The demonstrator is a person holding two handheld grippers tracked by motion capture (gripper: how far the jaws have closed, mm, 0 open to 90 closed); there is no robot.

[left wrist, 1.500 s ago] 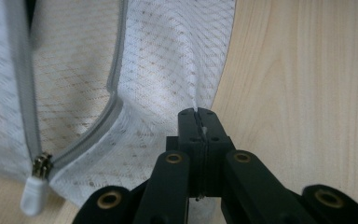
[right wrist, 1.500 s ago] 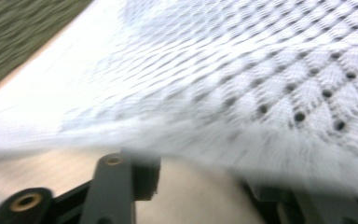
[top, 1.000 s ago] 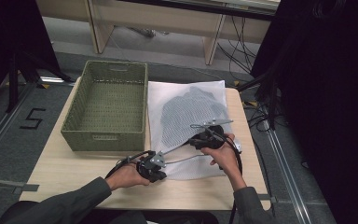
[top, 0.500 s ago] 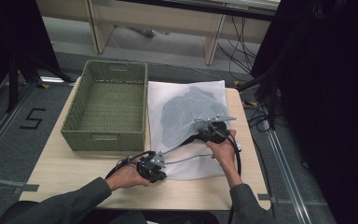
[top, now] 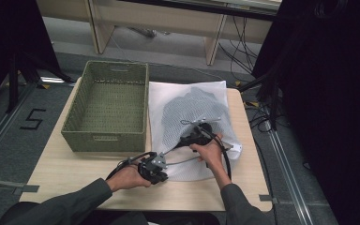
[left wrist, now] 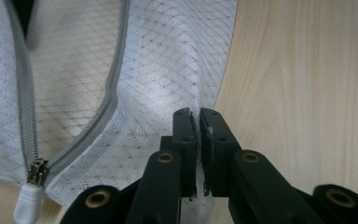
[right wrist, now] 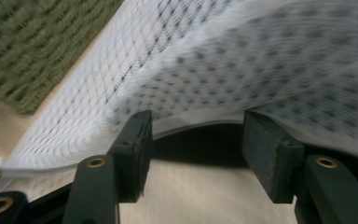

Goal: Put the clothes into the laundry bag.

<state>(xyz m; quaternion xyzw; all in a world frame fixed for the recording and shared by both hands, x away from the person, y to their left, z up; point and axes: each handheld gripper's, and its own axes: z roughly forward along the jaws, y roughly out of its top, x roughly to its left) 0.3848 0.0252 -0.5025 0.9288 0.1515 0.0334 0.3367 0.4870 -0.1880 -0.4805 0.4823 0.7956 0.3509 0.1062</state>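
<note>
A white mesh laundry bag (top: 180, 91) lies on the table with a grey garment (top: 192, 108) inside it. Its grey zipper (left wrist: 108, 100) stands open, and the white pull (left wrist: 27, 205) rests near the front corner. My left gripper (top: 165, 165) (left wrist: 199, 114) is shut on the bag's mesh edge (left wrist: 168, 60) at the near left corner. My right gripper (top: 187, 138) (right wrist: 196, 126) is open at the bag's mouth; its jaws have just been opening. The lifted mesh (right wrist: 242, 60) arches over the jaw tips, and nothing is pressed between the pads.
A green woven basket (top: 108, 110) (right wrist: 32, 42) stands empty left of the bag. The wooden table (top: 70, 173) has bare room along its front edge. Dark cloth and cables hang to the right, beyond the table.
My right gripper has shifted left and lower over the bag, toward its open mouth. The left hand has kept still, holding the bag's corner.
</note>
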